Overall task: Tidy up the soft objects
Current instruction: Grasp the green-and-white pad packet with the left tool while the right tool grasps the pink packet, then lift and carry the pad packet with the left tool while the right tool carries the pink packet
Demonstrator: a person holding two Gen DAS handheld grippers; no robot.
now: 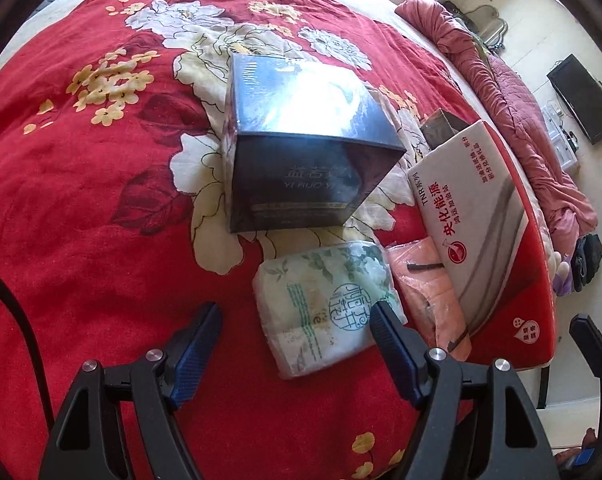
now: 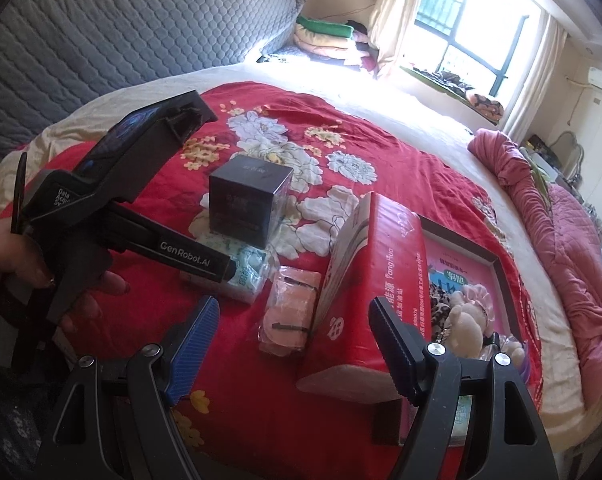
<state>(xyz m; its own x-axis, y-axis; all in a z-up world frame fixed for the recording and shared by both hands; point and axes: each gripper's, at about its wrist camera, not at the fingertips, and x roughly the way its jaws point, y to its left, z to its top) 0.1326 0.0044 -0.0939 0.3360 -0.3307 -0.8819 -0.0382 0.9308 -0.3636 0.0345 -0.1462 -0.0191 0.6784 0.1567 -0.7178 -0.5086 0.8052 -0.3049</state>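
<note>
Hovering over the red bedspread (image 1: 101, 220), the left gripper (image 1: 297, 320) gapes wide above the tissue pack (image 1: 321, 304); the right gripper (image 2: 293, 320) also stands apart, empty, near the red box (image 2: 373, 280).

Red floral bedspread (image 2: 261, 420) covers the bed; cream sheet (image 2: 441, 152) exposed beyond it toward 1 o'clock. Grey quilted headboard (image 2: 121, 32) at 10–11 o'clock in the right wrist view. Window (image 2: 457, 36) with dark frame at 1 o'clock, cream curtain (image 2: 397, 12) beside it. Folded bedding stack (image 2: 329, 40) at 12 o'clock, against the headboard's end. Crumpled pink quilt (image 2: 549, 232) along the bed's edge at 3 o'clock. Left wrist view: black flat screen (image 1: 585, 98) at 2 o'clock.
</note>
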